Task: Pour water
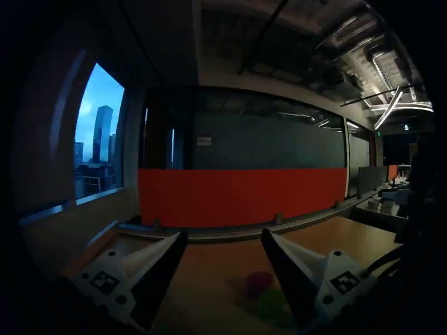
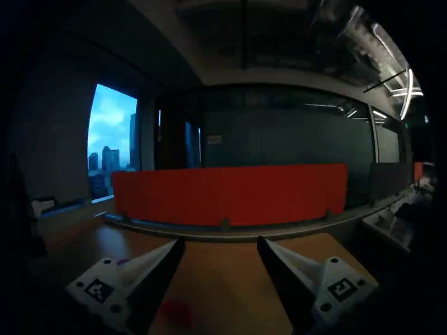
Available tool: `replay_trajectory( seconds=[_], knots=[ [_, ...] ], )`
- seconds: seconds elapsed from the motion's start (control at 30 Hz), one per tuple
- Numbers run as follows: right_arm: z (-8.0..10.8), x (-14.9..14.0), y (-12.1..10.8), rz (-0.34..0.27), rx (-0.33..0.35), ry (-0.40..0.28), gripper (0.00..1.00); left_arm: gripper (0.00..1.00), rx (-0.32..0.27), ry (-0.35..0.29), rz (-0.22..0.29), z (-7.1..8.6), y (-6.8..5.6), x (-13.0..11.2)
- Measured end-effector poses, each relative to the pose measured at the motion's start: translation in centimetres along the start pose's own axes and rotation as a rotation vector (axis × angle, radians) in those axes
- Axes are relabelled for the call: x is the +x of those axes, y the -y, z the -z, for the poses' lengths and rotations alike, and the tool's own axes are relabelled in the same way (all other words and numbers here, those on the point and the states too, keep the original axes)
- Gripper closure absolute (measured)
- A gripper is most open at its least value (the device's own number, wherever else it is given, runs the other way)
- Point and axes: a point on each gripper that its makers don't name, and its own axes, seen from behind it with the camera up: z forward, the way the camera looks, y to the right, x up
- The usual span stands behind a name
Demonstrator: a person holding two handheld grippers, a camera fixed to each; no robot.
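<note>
Hovering over the wooden desk [image 1: 218, 268], the left gripper [image 1: 223, 233] is holding its two fingers spread wide with nothing between them. It is facing the red partition [image 1: 240, 195] that is running along the desk's far edge. On the near side of that partition, close to the gripper's right-hand finger, a small magenta object [image 1: 260, 279] is sitting on the desk. A green object [image 1: 274, 304] is sitting just beside it, nearer the camera. Both are too blurred to tell whether they are cups.

In the right gripper view, the right gripper [image 2: 220, 240] is also gaping open and gripping nothing, pointing at the same partition. A dim reddish blur [image 2: 176, 311] is lying on the desk well short of the partition. Left of the partition, a window [image 2: 112, 145] is showing city towers.
</note>
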Motion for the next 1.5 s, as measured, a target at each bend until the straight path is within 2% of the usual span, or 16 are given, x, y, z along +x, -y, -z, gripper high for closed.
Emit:
replay_trajectory(
  seconds=[0.37, 0.57, 0.77, 1.0, 1.2, 1.5],
  knots=[
    [0.5, 0.0, 3.9, 0.019, 0.184, 0.003, 0.0, 0.02, -0.159, -0.008, 0.007, 0.2, -2.4, 0.4],
    [1.1, 0.6, 6.0, 0.033, 0.27, 0.0, 0.0, 0.02, -0.225, -0.007, 0.009, 0.4, -3.4, 0.4],
    [1.4, 1.1, 7.2, 0.03, 0.323, -0.009, 0.0, 0.02, -0.261, 0.006, 0.022, 0.4, -3.6, 0.1],
    [1.5, 1.0, 8.6, 0.036, 0.372, -0.001, 0.0, 0.02, -0.279, 0.013, 0.001, 0.3, -3.5, -0.2],
    [1.5, 0.2, 10.0, 0.066, 0.43, 0.041, 0.0, 0.02, -0.319, 0.038, -0.012, 0.1, -4.0, -0.9],
    [2.1, -1.0, 13.1, 0.133, 0.564, 0.093, 0.0, 0.02, -0.402, 0.096, -0.053, -0.2, -5.2, -2.5]
  ],
)
